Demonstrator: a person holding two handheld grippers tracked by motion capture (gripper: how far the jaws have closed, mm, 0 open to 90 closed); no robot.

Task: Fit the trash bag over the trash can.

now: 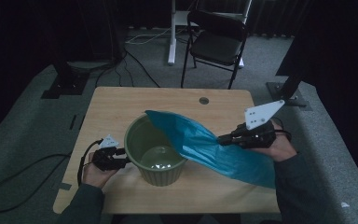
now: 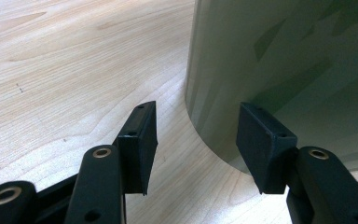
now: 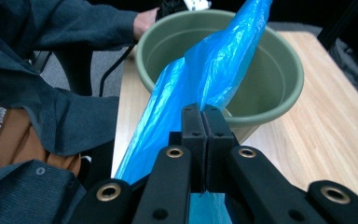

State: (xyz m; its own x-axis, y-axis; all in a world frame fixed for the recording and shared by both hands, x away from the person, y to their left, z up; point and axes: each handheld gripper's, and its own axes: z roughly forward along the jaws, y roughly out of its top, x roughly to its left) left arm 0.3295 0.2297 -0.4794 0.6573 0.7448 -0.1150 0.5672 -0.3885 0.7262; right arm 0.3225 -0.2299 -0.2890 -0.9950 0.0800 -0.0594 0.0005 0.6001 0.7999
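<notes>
Blue bag (image 3: pixel 200 79) clenched in right claw (image 3: pixel 206 116); left claw (image 2: pixel 196 140) released beside pot (image 2: pixel 284 70)

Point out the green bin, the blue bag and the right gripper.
green bin (image 1: pixel 161 176), high view, front wall.
blue bag (image 1: pixel 200 142), high view, middle of the sheet.
right gripper (image 3: pixel 203 116), right gripper view, between its shut fingertips.

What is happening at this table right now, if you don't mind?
A person is working a blue plastic bag into a green pot on the wooden table. The right gripper is shut on the bag, which drapes across the pot's rim. The left gripper sits open beside the pot's wall.
</notes>
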